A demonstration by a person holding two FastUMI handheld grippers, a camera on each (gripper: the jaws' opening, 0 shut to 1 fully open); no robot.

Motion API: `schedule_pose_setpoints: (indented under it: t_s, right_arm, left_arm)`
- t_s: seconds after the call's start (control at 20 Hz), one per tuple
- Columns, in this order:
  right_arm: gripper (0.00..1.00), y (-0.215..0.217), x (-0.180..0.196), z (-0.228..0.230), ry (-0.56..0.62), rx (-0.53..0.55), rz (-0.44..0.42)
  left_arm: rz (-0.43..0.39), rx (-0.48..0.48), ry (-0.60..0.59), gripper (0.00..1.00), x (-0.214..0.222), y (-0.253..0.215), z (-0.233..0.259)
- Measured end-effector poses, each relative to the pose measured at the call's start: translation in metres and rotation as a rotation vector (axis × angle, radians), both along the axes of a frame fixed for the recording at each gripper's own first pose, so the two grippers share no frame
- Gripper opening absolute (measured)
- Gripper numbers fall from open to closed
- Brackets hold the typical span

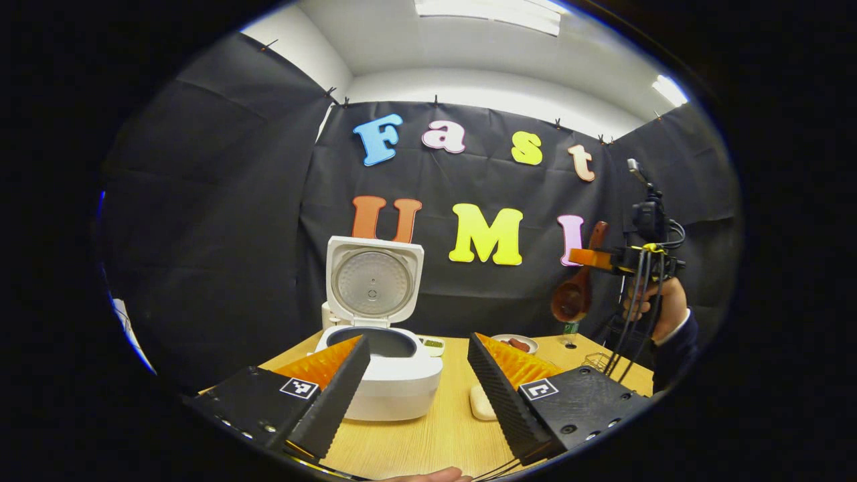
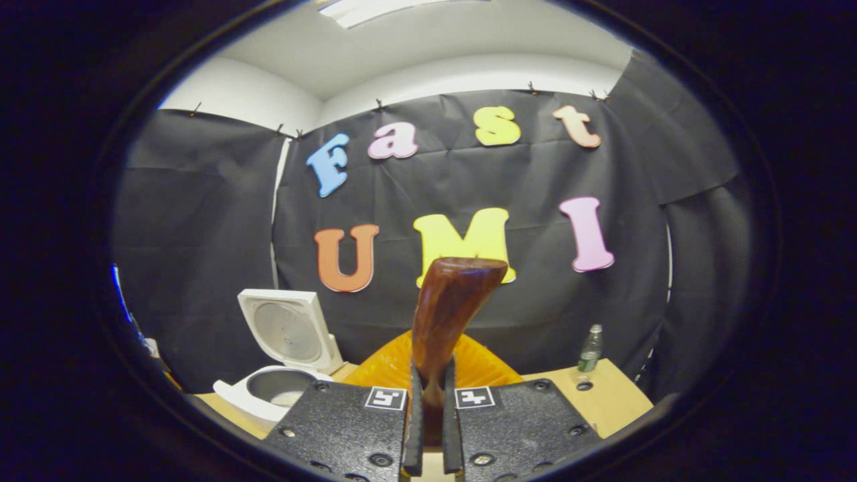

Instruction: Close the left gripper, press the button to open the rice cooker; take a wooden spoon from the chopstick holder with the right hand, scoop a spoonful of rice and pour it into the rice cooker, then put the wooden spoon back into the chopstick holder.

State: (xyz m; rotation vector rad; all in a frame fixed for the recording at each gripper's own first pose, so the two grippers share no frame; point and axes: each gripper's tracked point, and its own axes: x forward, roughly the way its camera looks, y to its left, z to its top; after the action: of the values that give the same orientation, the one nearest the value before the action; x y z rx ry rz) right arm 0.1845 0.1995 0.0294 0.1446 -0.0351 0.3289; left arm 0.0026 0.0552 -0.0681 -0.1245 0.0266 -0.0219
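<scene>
The white rice cooker (image 1: 395,381) stands on the table with its lid (image 1: 373,281) raised and the dark pot showing inside. My left gripper (image 1: 418,391) is open just in front of it, its fingers on either side of the cooker's body without touching it. At the far right my right gripper (image 1: 579,257) is held high above the table, shut on the wooden spoon (image 1: 572,301), whose bowl hangs down. In the right gripper view the spoon (image 2: 448,308) rises from between the shut fingers of my right gripper (image 2: 428,402), and the open cooker (image 2: 278,385) lies low on the left.
A small dish of food (image 1: 514,343) and a little green container (image 1: 434,344) sit behind the cooker. A wire holder (image 1: 598,361) stands at the table's right, a pale object (image 1: 481,403) beside the cooker. A bottle (image 2: 590,349) stands at the far table edge (image 2: 609,402). A hand (image 1: 659,304) holds the right gripper.
</scene>
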Motion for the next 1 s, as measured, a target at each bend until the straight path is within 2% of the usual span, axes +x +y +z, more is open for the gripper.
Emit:
schedule_pose_setpoints:
  t_s: [0.2, 0.4, 0.6, 0.85, 1.0]
  right_arm:
    - [0.13, -0.062, 0.007, -0.016, 0.017, 0.029, -0.073]
    - [0.13, -0.099, 0.027, -0.043, 0.056, 0.012, -0.116]
    - [0.14, -0.126, 0.045, -0.082, 0.133, 0.007, -0.139]
    - [0.14, -0.159, 0.072, -0.150, 0.251, -0.044, -0.196]
    - [0.14, -0.158, 0.083, -0.186, 0.292, -0.054, -0.163]
  left_arm:
    - [-0.009, -0.018, -0.005, 0.94, 0.013, -0.014, 0.007]
    - [-0.019, -0.010, -0.011, 0.93, 0.027, -0.028, 0.007]
    - [-0.047, -0.018, -0.013, 0.93, 0.045, -0.043, 0.009]
    - [-0.129, -0.068, -0.018, 0.93, 0.076, -0.053, 0.016]
    - [-0.120, -0.056, -0.010, 0.93, 0.092, -0.041, 0.026]
